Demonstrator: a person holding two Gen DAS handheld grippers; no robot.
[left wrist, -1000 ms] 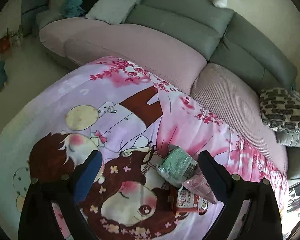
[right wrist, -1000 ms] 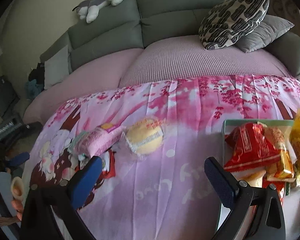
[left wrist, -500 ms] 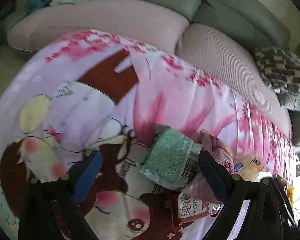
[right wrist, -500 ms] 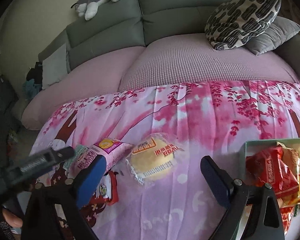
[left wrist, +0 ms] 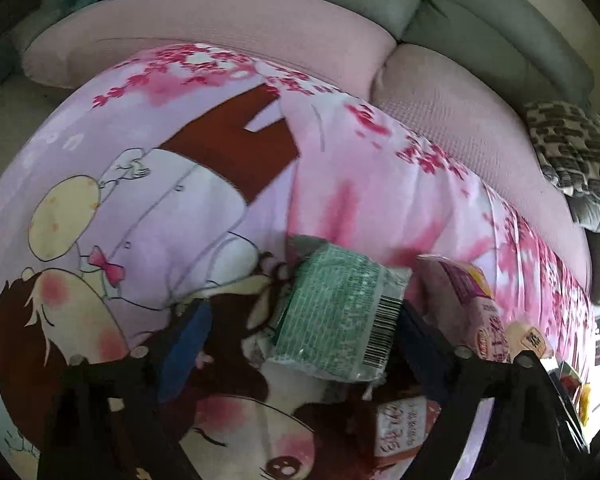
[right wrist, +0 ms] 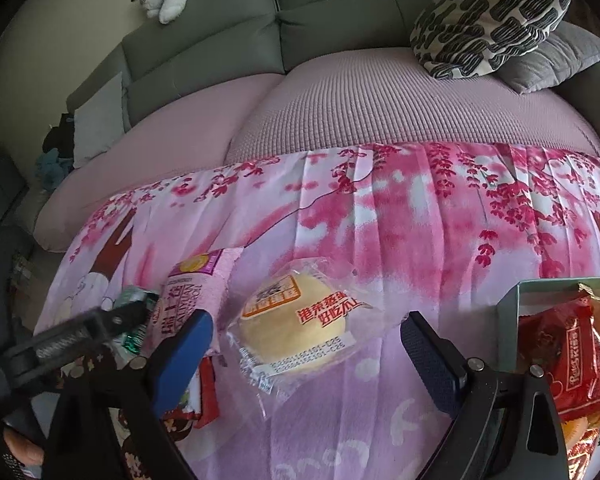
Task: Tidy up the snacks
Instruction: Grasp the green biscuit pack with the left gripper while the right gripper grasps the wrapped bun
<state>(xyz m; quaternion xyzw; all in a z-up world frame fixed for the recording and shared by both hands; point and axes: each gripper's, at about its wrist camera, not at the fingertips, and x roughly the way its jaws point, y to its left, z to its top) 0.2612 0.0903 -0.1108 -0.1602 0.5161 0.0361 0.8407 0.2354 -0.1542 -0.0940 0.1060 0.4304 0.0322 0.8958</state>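
L gripper [left wrist: 300, 344] sits over the green packet [left wrist: 340, 316], jaws have just been closing but pads not pressing yet: right pad at the barcode end, left pad still clear at 9 o'clock. So released, nothing held. Packet lies on the pink cloth [left wrist: 220, 160], pink pack [left wrist: 472, 300] at its 3 o'clock. Judging by the crinkly film: light, soft, slippery; pinch across the padded middle, not the seams. R gripper [right wrist: 306, 344] is spread wide, empty, bun [right wrist: 300, 328] between the jaws, box [right wrist: 512, 320] at 3 o'clock. Vs 1 s ago: L came down close onto packet; R slid from box toward bun.
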